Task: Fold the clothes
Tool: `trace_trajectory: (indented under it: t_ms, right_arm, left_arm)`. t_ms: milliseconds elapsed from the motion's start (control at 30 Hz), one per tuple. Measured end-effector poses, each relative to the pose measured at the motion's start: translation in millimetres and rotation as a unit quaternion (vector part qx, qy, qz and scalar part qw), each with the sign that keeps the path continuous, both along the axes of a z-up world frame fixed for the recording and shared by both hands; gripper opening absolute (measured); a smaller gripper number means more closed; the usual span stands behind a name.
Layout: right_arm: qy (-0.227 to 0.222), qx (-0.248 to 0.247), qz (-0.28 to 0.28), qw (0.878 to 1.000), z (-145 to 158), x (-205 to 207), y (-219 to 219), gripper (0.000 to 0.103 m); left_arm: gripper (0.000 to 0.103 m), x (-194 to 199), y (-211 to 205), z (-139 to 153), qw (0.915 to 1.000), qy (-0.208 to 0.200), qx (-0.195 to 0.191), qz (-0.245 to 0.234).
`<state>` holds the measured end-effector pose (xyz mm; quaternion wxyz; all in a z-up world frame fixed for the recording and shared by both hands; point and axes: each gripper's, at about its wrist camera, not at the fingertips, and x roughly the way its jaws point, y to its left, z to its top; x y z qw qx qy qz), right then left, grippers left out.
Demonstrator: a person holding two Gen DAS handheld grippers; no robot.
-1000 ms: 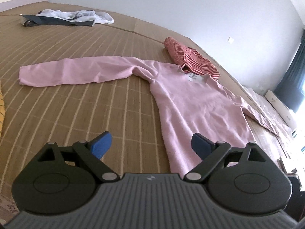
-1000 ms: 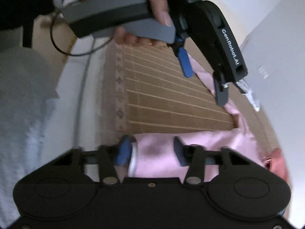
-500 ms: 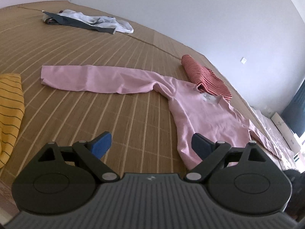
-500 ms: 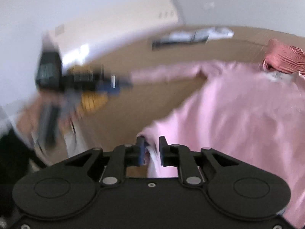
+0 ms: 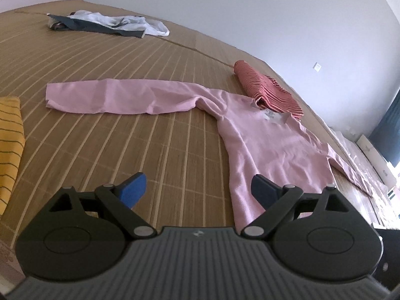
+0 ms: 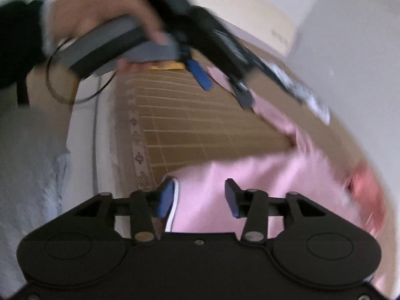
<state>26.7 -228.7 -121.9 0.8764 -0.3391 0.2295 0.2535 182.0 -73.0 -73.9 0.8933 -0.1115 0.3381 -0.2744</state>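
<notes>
Pink sweater (image 6: pixel 262 175) hem between parted right gripper (image 6: pixel 198 196) jaws.

soft daylight, right view motion-blurred

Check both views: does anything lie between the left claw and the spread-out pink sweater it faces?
Nothing visible does. The left claw is open above bare bamboo mat, with the pink sweater just ahead. The yellow striped cloth lies off to its left and the red striped garment beyond the collar.

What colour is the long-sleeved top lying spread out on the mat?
Pink, plain. The long-sleeved top shows best in the left wrist view.
</notes>
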Motion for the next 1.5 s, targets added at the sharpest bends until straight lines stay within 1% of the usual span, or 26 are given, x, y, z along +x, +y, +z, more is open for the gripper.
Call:
trace_trajectory:
  t_ms: [67,167,267,333,367,400,467,533,567,600,633,667,700,733,767,800,833,967,1033,1133,1200,1267,1300,1367,1433,1500]
  right_arm:
    - [-0.035,-0.071,0.037,0.996,-8.7,-3.3,20.3,0.062]
    - [-0.078,-0.177,0.083,0.978,-26.6,-12.1,38.7,0.063]
    - [-0.096,-0.239,0.121,0.959,-39.5,-10.7,44.2,0.061]
    - [-0.096,-0.248,0.136,0.954,-42.1,-6.4,45.5,0.05]
    - [-0.087,-0.244,0.138,0.956,-41.4,-3.1,46.2,0.035]
    - [-0.076,-0.238,0.138,0.958,-40.5,0.7,46.5,0.015]
    - [-0.049,-0.202,0.13,0.969,-35.4,10.9,44.8,0.008]
    - [-0.035,-0.141,0.103,0.984,-21.7,20.2,36.2,0.007]
    - [-0.027,-0.071,0.075,0.994,-5.8,26.2,24.4,0.007]
    - [-0.017,0.006,0.044,0.999,9.7,32.5,9.7,0.007]
    - [-0.002,0.103,0.004,0.995,24.2,39.5,-14.9,0.007]
    - [0.013,0.199,-0.037,0.979,38.7,46.5,-39.4,0.007]
    - [0.027,0.286,-0.074,0.955,50.9,52.7,-63.5,0.007]
    - [0.041,0.343,-0.097,0.933,54.4,55.8,-84.6,0.007]
    - [0.053,0.378,-0.111,0.918,55.0,56.9,-99.1,0.007]
    - [0.063,0.4,-0.119,0.906,53.6,56.2,-108.2,0.008]
    - [0.077,0.407,-0.118,0.903,51.5,55.0,-112.7,0.008]
    - [0.087,0.41,-0.149,0.896,43.1,43.4,-121.0,0.007]
    - [0.081,0.437,-0.175,0.878,50.8,30.2,-131.7,0.007]
    - [0.104,0.492,-0.185,0.844,51.6,31.0,-148.8,0.007]
    - [0.128,0.527,-0.187,0.819,47.5,35.1,-159.9,0.008]
    - [0.139,0.543,-0.186,0.807,44.0,36.6,-167.4,0.008]
    - [0.135,0.54,-0.191,0.809,43.3,35.1,-168.9,0.008]
    - [0.133,0.536,-0.193,0.811,42.3,32.5,-174.0,0.008]
    - [0.144,0.546,-0.192,0.803,38.8,32.5,-178.4,0.008]
    - [0.151,0.551,-0.191,0.798,35.5,33.5,-179.9,0.009]
  left_arm:
    - [0.094,0.7,1.5,0.0,1.0,0.002,-0.002,0.001]
    - [0.094,0.6,2.4,1.0,1.0,0.002,-0.005,0.002]
    - [0.094,-0.2,2.4,2.2,1.0,0.001,-0.008,0.0]
    - [0.094,-0.4,2.2,2.5,1.0,0.0,-0.009,-0.003]
    - [0.094,-0.3,1.9,2.6,1.0,0.0,-0.008,-0.002]
    - [0.094,-0.3,1.7,2.7,1.0,0.0,-0.008,-0.002]
    - [0.094,-0.2,1.3,2.8,1.0,0.0,-0.009,-0.003]
    - [0.094,-0.7,1.7,3.6,0.9999,-0.001,-0.01,-0.002]
    - [0.094,-1.0,1.9,4.1,0.9999,-0.002,-0.01,-0.002]
    - [0.094,-1.2,2.2,4.5,0.9999,-0.003,-0.011,-0.001]
    - [0.094,-1.3,2.8,4.8,0.9999,-0.003,-0.012,0.002]
    - [0.094,-1.2,3.5,5.0,0.9999,-0.004,-0.013,0.004]
    - [0.094,-0.8,4.1,4.9,0.9999,-0.003,-0.014,0.006]
    - [0.094,-0.3,4.7,4.6,0.9998,-0.001,-0.015,0.009]
    - [0.094,0.3,5.1,4.2,0.9998,0.001,-0.016,0.012]
    - [0.094,1.0,5.2,3.6,0.9998,0.003,-0.016,0.013]
    - [0.094,1.7,5.0,3.0,0.9998,0.005,-0.017,0.012]
    - [0.094,2.5,-2.2,-1.1,0.9996,0.02,-0.013,-0.011]
    - [0.094,2.0,-13.7,-6.9,0.9981,0.038,-0.008,-0.049]
    - [0.094,-1.9,-38.7,-19.0,0.9905,0.071,-0.022,-0.116]
    - [0.094,-0.7,-50.9,-28.7,0.9779,0.113,-0.084,-0.154]
    - [0.094,5.3,-56.7,-39.8,0.9584,0.161,-0.162,-0.171]
    - [0.094,9.3,-57.9,-45.8,0.9479,0.184,-0.197,-0.17]
    - [0.094,16.4,-58.0,-57.1,0.9343,0.218,-0.235,-0.155]
    - [0.094,21.1,-58.3,-67.8,0.9194,0.248,-0.268,-0.145]
    - [0.094,23.2,-59.2,-73.6,0.9099,0.265,-0.286,-0.141]
